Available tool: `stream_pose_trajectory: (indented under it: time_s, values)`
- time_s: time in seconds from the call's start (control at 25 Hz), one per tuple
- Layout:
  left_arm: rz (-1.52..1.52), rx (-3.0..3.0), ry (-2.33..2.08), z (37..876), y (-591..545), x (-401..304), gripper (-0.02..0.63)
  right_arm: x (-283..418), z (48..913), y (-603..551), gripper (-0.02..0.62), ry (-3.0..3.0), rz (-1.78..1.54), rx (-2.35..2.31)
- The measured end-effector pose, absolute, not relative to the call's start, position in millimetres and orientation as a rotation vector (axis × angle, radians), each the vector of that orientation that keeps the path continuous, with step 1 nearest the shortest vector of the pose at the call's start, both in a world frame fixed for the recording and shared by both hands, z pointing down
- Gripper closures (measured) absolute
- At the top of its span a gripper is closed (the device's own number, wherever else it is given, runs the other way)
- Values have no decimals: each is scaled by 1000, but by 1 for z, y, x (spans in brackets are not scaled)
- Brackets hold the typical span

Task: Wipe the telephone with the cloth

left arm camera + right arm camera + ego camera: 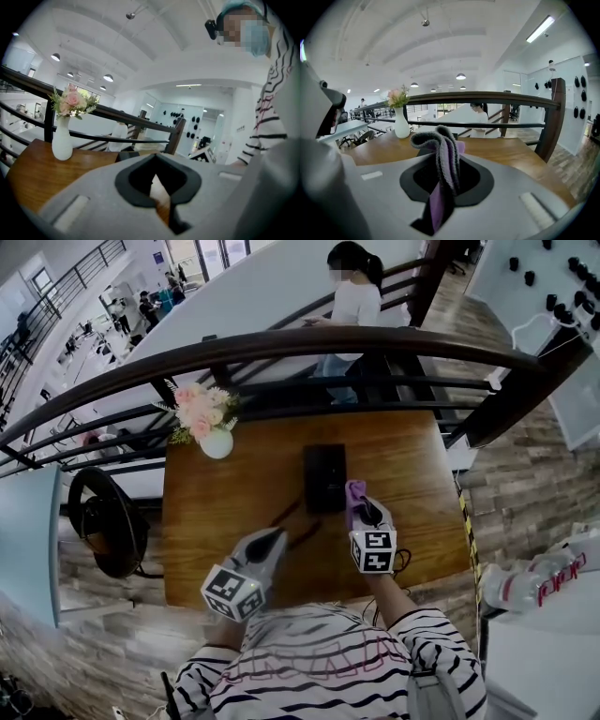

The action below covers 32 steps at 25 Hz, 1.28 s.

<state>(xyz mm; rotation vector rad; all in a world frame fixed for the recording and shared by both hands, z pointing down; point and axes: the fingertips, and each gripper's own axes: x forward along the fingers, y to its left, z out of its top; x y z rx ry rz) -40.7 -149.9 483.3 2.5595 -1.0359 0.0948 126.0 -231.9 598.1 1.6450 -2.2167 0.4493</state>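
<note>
Our right gripper point(364, 512), jaws pinching the purple-grey knitted cloth point(446, 150), sits just right of the black rectangular telephone point(324, 477) on the wooden counter point(412, 465), probably poised to wipe; left gripper point(273, 544) jaws pressed together, empty.
</note>
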Motion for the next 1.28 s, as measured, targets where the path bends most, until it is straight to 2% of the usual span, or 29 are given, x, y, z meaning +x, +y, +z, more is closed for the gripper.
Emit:
stream_pose_trajectory:
  time_s: [0.76,1.28]
  values:
    - [35,2607,-1029,457,-145,-34,606,103,483,-159,541,-2527,460,1614]
    - [42,2595,-1045,461,-140,-44,606,91,480,-142,543,-2565,502,1554]
